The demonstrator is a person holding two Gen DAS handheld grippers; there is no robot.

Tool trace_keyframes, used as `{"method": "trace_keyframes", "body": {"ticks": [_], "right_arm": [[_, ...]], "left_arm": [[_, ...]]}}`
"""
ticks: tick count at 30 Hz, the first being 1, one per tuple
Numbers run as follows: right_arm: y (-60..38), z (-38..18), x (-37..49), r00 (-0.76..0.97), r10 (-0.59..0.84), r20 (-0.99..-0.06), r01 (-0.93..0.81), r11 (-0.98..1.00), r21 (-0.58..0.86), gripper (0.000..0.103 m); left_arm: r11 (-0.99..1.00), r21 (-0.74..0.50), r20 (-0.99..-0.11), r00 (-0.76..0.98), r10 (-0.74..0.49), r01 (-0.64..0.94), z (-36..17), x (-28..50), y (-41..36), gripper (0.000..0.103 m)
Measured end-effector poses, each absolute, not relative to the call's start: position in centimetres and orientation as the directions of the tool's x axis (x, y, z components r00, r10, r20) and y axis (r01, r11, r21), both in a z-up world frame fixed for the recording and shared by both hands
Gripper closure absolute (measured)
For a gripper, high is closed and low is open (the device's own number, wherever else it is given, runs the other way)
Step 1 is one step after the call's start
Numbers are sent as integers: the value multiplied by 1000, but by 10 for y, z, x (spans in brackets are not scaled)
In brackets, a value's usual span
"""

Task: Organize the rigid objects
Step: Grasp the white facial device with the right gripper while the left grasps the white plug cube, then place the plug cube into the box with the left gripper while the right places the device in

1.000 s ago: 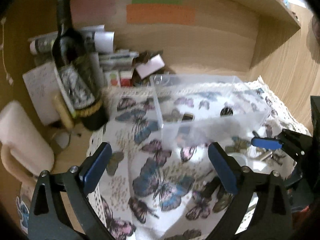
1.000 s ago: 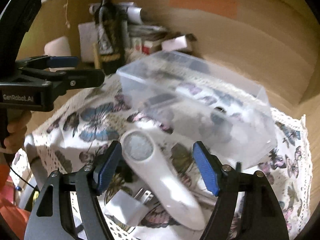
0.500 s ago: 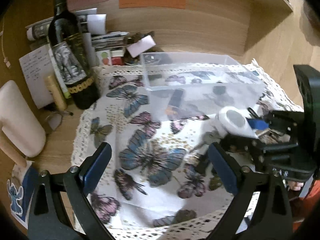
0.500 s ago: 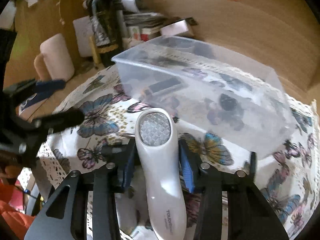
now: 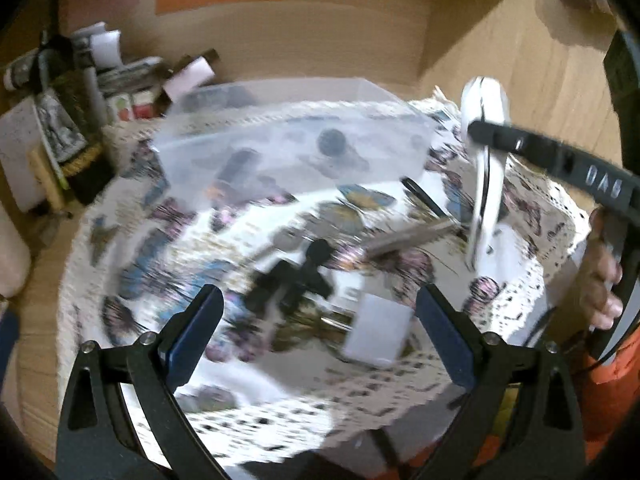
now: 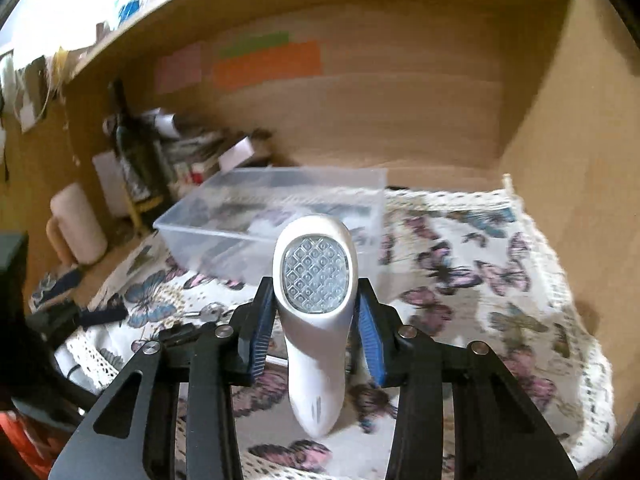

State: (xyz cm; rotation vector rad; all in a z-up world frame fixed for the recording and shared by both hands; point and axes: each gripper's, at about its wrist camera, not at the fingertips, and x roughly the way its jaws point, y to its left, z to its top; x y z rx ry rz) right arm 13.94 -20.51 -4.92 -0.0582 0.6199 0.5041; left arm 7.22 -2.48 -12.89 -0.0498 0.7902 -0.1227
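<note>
My right gripper is shut on a white handheld device with a round textured head, held in the air in front of the clear plastic bin. The device also shows in the blurred left wrist view, raised at the right of the bin. My left gripper is open and empty above a white adapter, black clips and a metal piece on the butterfly cloth. Small dark items lie inside the bin.
A wine bottle, papers and small boxes stand at the back left against the wooden wall. A cream roll lies at the left. Wooden side panels close the right. The cloth hangs over the front edge.
My right gripper closed on the white device and lifted it off the cloth to bin height. My left gripper swung right, over the small items near the front.
</note>
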Motion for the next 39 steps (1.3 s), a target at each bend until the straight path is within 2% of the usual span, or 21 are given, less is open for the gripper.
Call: {"method": "trace_keyframes", "body": {"ticks": [2, 3, 4, 5, 6, 7, 8, 17, 29, 35, 39], "right_arm": [[-211, -46, 136, 713, 425, -557, -457, 885, 91, 67], [-215, -44, 135, 720, 422, -551, -451, 888, 90, 67], [-215, -43, 134, 723, 422, -547, -451, 888, 90, 67], [-217, -42, 133, 725, 423, -543, -450, 888, 91, 67], [-219, -41, 133, 727, 425, -540, -449, 888, 94, 67], [-219, -41, 133, 727, 426, -537, -450, 888, 95, 67], [-220, -41, 131, 730, 426, -534, -450, 888, 94, 67], [-218, -27, 132, 754, 446, -482, -458, 883, 101, 67], [-198, 21, 162, 820, 436, -371, -455, 890, 40, 67], [-178, 25, 190, 830, 424, -362, -450, 893, 14, 67], [-165, 14, 212, 813, 419, -405, -458, 889, 1, 67]], "left_arm": [[990, -105, -712, 687, -144, 99, -136, 72, -32, 5], [987, -115, -707, 689, -160, 112, -138, 71, -35, 9], [987, -115, -709, 686, -163, 116, -141, 71, -38, 19], [987, -110, -715, 681, -161, 119, -143, 72, -41, 23], [986, -113, -718, 676, -166, 122, -144, 72, -43, 33], [984, -124, -722, 669, -177, 127, -146, 74, -44, 46], [983, -134, -726, 662, -185, 127, -148, 75, -44, 54], [986, -142, -688, 707, -163, 88, -133, 74, -24, 54], [994, -109, -561, 825, -62, 0, -65, 104, 25, 53], [994, -94, -547, 837, -5, -56, -49, 137, 50, 53], [994, -99, -573, 820, -13, -54, -50, 163, 58, 53]]}}
